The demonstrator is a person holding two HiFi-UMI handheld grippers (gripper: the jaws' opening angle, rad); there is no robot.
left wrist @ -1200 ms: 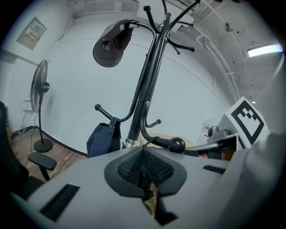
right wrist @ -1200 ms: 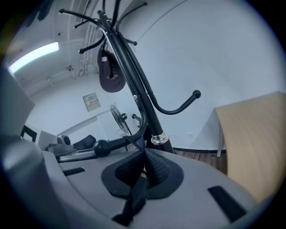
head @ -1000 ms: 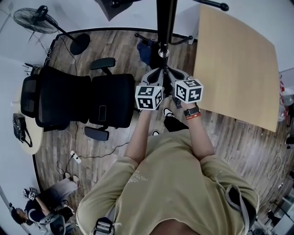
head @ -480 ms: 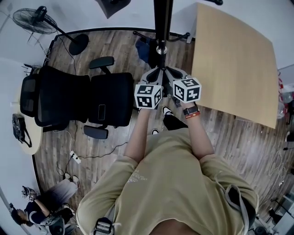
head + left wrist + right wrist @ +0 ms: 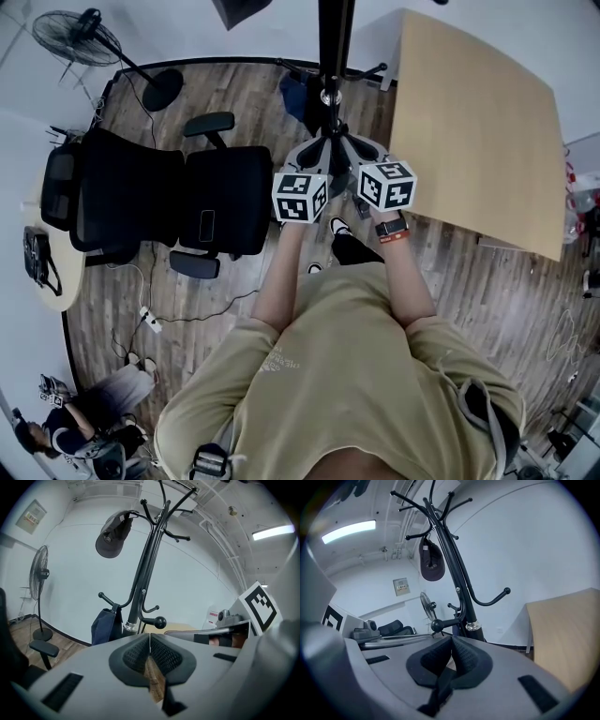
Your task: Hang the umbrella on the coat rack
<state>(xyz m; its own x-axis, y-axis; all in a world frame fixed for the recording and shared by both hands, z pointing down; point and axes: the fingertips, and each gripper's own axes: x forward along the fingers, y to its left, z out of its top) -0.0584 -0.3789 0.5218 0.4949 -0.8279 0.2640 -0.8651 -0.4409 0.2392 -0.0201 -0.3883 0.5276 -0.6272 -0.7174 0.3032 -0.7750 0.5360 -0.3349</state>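
The black coat rack (image 5: 334,56) stands right in front of me, its pole rising past both grippers. My left gripper (image 5: 315,152) and right gripper (image 5: 356,150) are held side by side just short of the pole. In the left gripper view the left gripper (image 5: 149,635) is shut with nothing between its pads. The right gripper (image 5: 452,639) is likewise shut and holds nothing. A dark cap (image 5: 114,535) hangs on an upper hook. A dark blue item (image 5: 106,625) hangs from a low hook; I cannot tell whether it is a bag or the umbrella.
A black office chair (image 5: 159,202) stands to the left on the wood floor. A light wooden table (image 5: 478,131) is close on the right. A standing fan (image 5: 80,42) is at the back left, and a person sits on the floor (image 5: 89,422) at the lower left.
The head view has drifted slightly. Both grippers stay side by side before the rack, still shut.
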